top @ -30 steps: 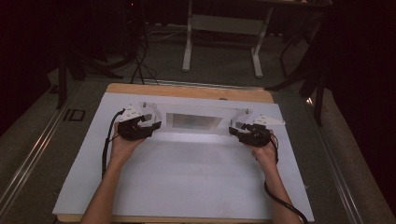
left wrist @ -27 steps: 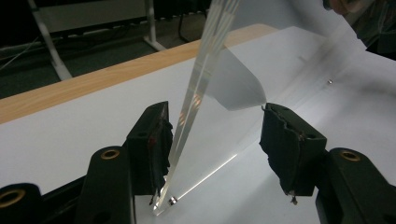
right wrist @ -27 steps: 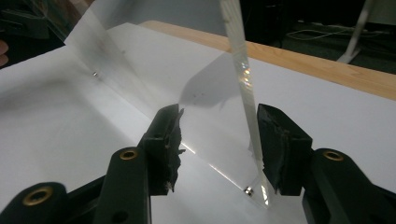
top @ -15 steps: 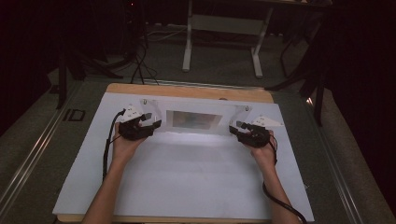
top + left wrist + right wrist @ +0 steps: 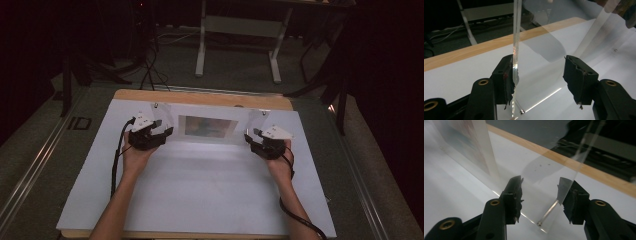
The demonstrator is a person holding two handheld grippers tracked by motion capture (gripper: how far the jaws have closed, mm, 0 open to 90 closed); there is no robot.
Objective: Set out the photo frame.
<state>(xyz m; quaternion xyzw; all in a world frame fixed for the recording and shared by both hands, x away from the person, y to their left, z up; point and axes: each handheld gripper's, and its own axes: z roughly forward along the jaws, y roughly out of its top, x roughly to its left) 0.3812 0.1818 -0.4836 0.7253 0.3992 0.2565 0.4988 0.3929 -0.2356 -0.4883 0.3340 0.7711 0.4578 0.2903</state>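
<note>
- A clear acrylic picture frame (image 5: 207, 126) with a blurred colour print is seen upright at the far side of the white board (image 5: 200, 185) on the wooden table (image 5: 200, 96).
- The left gripper (image 5: 539, 75) is spread wide, 1 pad (image 5: 507, 77) touching the frame's edge.
- The right gripper (image 5: 541, 195) is spread around the other end.
- "ID" (image 5: 79, 123) is read on the floor.

A clear acrylic picture frame (image 5: 210, 125) stands upright near the far edge of the white worktop (image 5: 200, 200), a blurred colourful print (image 5: 207, 126) at its middle
</note>
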